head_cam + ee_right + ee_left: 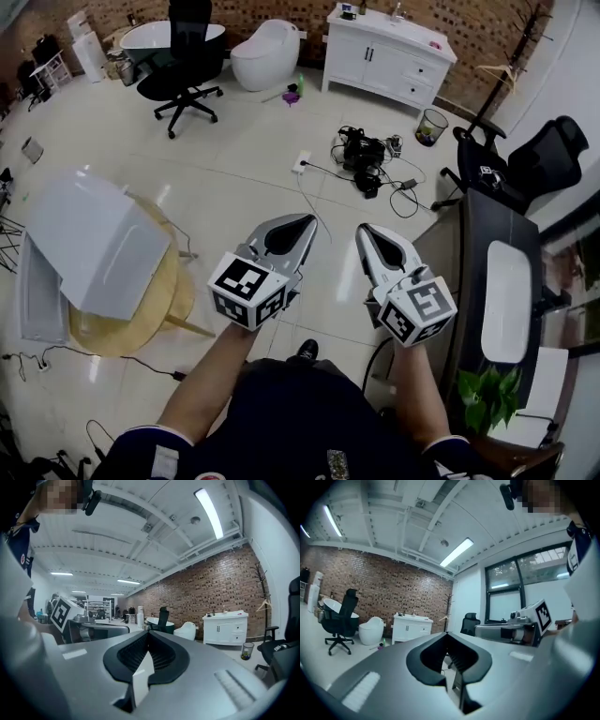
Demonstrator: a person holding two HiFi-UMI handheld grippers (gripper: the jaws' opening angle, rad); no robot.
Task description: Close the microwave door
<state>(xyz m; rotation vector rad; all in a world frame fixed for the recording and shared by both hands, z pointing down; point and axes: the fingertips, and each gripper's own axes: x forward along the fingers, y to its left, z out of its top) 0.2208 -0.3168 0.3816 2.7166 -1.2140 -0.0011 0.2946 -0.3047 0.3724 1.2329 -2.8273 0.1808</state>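
Microwave (98, 246) front and cavity hidden from above; items (349, 11) atop the white cabinet (375, 58) indistinctly small.

I hold the left gripper (302, 223) and the right gripper (367, 232) side by side above the floor, between two desks. On my left, the microwave (98, 246) sits on the round desk (155, 319), with its door (37, 291) out past the desk's left edge. On my right is the long desk (469, 272), with a plant (483, 394) at its near end. Ahead, cables (367, 155) lie on the floor. Along the far wall, left to right, are a bathtub (150, 36), a toilet (265, 52) and a cabinet (389, 52). An office chair (183, 70) stands before the bathtub.
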